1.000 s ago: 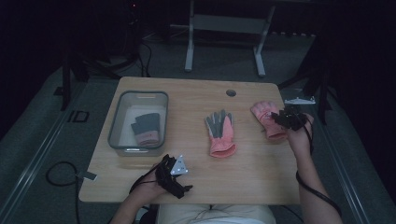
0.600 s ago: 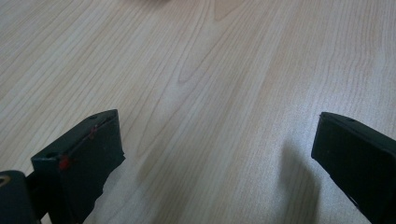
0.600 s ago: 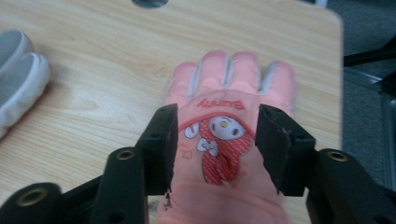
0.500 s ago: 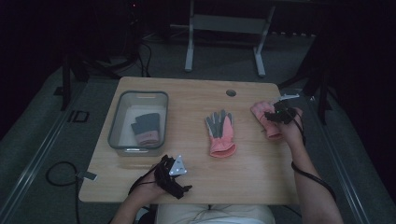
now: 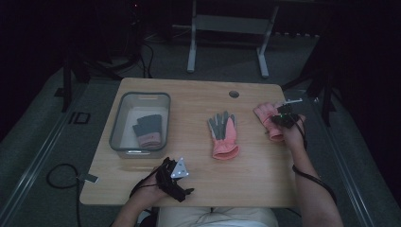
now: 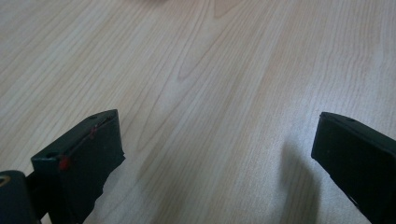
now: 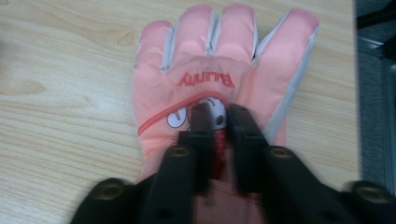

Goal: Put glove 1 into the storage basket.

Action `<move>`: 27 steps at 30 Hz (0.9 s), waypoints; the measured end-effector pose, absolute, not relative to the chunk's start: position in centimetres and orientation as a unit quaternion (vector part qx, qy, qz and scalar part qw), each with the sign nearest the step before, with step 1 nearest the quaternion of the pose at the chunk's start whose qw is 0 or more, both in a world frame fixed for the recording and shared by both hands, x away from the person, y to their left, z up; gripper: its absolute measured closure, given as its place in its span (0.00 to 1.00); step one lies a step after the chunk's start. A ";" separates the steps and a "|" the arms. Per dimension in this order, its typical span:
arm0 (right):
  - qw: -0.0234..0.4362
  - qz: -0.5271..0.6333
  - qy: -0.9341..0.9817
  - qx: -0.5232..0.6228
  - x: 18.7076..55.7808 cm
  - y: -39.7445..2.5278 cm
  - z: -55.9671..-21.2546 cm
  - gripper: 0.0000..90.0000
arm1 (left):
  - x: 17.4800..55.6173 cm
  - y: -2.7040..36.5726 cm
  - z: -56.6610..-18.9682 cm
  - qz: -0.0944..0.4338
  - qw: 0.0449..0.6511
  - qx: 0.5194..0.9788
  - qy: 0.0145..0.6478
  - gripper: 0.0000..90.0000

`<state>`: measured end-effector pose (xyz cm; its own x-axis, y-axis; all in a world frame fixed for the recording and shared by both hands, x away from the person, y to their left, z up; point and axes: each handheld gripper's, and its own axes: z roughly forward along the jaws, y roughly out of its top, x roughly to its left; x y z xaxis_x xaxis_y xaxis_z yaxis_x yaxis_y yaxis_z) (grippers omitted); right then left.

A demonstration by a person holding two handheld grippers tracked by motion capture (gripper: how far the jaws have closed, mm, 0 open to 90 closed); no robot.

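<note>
Salmon pink with pale grey finger seams and red lettering is seen on the glove (image 7: 219,79); black tool (image 7: 218,115) jaws; light wood-grain bench (image 7: 60,93).

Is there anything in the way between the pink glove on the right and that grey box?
Yes: the other glove lies on the table between the pink glove, pinched by the right hand-held gripper, and the grey bin. Carried through the air, the pink glove would probably pass over it.
</note>
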<state>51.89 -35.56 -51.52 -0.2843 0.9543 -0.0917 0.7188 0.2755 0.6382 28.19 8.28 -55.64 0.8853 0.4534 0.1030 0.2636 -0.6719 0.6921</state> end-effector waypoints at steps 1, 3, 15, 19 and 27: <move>0.235 0.249 0.760 0.552 51.7 -35.4 -51.1 0.94 | 28.2 8.3 -55.7 0.133 0.353 0.905 0.198 0.02; 0.233 0.260 0.752 0.558 51.2 -35.3 -50.2 0.96 | 28.1 8.3 -55.7 0.134 0.353 0.905 0.198 0.02; 0.240 0.324 0.723 0.561 45.5 -33.3 -45.5 0.96 | 28.1 8.2 -55.6 0.135 0.353 0.905 0.195 0.02; 0.239 0.339 0.704 0.576 42.3 -32.0 -44.7 0.96 | 28.1 8.1 -55.6 0.133 0.354 0.906 0.191 0.02; 0.262 0.338 0.689 0.585 39.2 -30.7 -45.3 0.96 | 28.0 8.1 -55.6 0.132 0.352 0.908 0.185 0.02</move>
<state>39.22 -30.72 -45.35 -0.1789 0.9832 0.0348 0.6297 0.0873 0.7719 28.00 8.05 -55.56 0.8969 0.4282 0.1101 0.2421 -0.6840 0.6881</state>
